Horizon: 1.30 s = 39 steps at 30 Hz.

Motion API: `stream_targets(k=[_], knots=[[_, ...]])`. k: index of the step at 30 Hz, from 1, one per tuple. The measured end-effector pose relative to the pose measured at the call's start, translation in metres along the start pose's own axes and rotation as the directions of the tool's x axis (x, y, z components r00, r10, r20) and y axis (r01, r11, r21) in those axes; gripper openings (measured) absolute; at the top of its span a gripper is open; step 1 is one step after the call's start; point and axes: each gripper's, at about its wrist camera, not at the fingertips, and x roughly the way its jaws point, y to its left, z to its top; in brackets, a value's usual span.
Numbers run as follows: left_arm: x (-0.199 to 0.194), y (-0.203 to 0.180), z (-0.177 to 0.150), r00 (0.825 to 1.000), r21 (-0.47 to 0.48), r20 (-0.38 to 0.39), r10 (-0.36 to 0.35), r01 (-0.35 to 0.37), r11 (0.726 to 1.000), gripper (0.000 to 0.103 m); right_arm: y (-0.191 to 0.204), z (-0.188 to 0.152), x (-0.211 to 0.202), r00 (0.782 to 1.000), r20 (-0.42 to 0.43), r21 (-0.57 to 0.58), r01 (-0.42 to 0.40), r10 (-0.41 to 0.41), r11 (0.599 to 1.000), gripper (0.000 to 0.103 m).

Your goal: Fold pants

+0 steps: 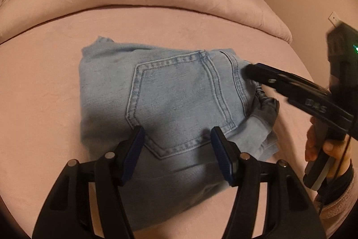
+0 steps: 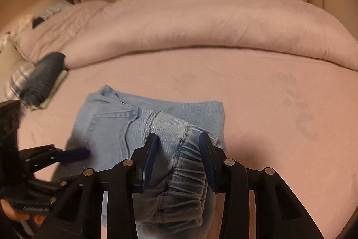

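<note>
The left gripper (image 1: 176, 138), jaws wide, is hovering over the folded jeans (image 1: 170, 93); the right gripper (image 2: 177, 145), also wide, is straddling the elastic waistband (image 2: 188, 174) and should press flat, squaring edges.

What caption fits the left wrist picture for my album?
Folded light-blue jeans on a pink bed, left gripper open above, right gripper at their edge.

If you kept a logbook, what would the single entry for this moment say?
stage: pants folded into bundle on bed | left gripper: open over back pocket | right gripper: open around elastic waistband | nothing gripped
</note>
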Motion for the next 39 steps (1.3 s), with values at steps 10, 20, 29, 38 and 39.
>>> stream_targets(k=[10,20,29,38,39], knots=[[-0.003,-0.007,-0.024,0.997,0.049,0.047,0.065,-0.068,0.997,0.069,0.027,-0.057,-0.003,1.000,0.005,-0.134,0.011,-0.010,0.991,0.041],[-0.052,-0.027,-0.036,0.986,-0.011,0.086,0.143,-0.142,0.990,0.086,0.034,-0.057,-0.051,1.000,0.011,-0.017,0.000,0.000,1.000,0.063],[-0.112,-0.065,-0.057,0.962,0.032,0.146,0.231,-0.238,0.971,0.102,0.052,-0.078,-0.095,0.999,0.014,-0.020,0.034,-0.033,0.999,0.068],[-0.158,-0.078,-0.069,0.955,-0.008,0.128,0.269,-0.270,0.963,0.102,0.073,-0.083,-0.138,0.997,0.036,-0.043,0.076,-0.075,0.996,0.079],[-0.164,-0.081,-0.070,0.955,-0.011,0.122,0.271,-0.272,0.962,0.102,0.075,-0.083,-0.143,0.996,0.039,-0.042,0.080,-0.078,0.996,0.079]])
